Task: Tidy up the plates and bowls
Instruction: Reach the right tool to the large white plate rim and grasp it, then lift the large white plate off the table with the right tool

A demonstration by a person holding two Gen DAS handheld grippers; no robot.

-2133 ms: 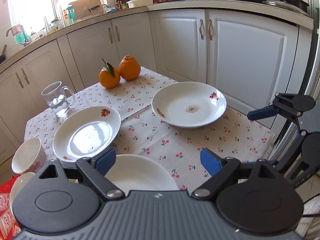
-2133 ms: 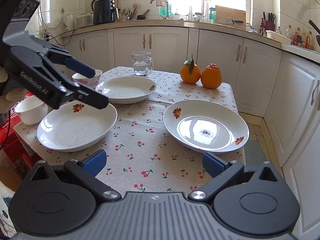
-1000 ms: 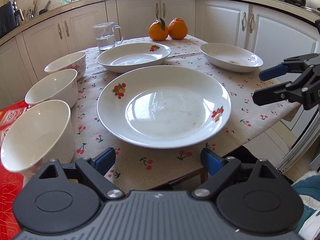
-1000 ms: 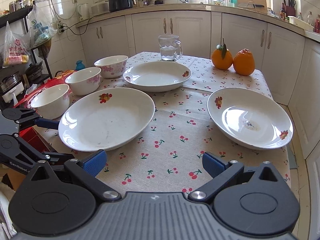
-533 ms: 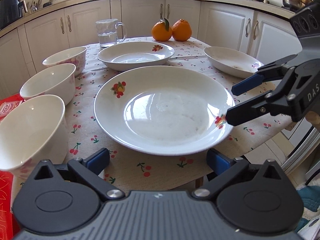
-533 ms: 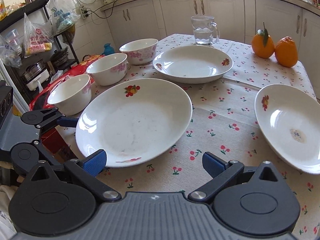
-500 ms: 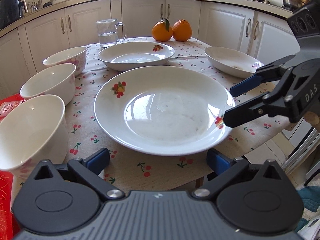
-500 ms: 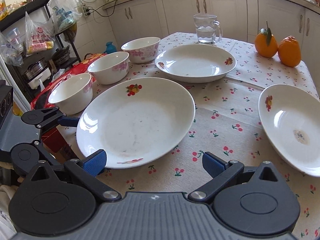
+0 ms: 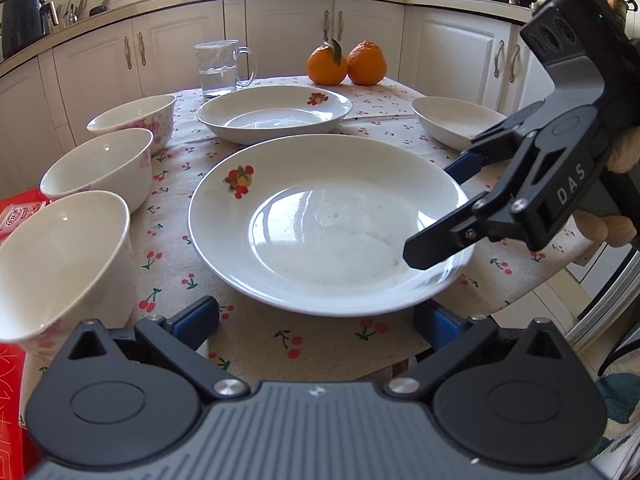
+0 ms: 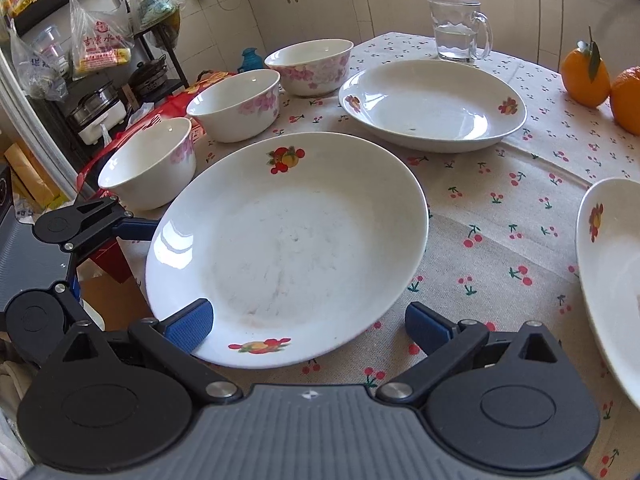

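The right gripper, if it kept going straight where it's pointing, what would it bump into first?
Most likely the big plate nearest it. The right gripper is open and aims down at that plate's near rim, with nothing between them. Depth is hard to judge here.

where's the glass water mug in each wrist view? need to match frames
Left wrist: clear glass water mug at upper centre-left, behind the far white plate.
Right wrist: mug at top right, behind that plate.
Shared landmark: the two oranges right of it.

Three plates [image 9: 320, 224], three bowls [image 9: 96, 168]
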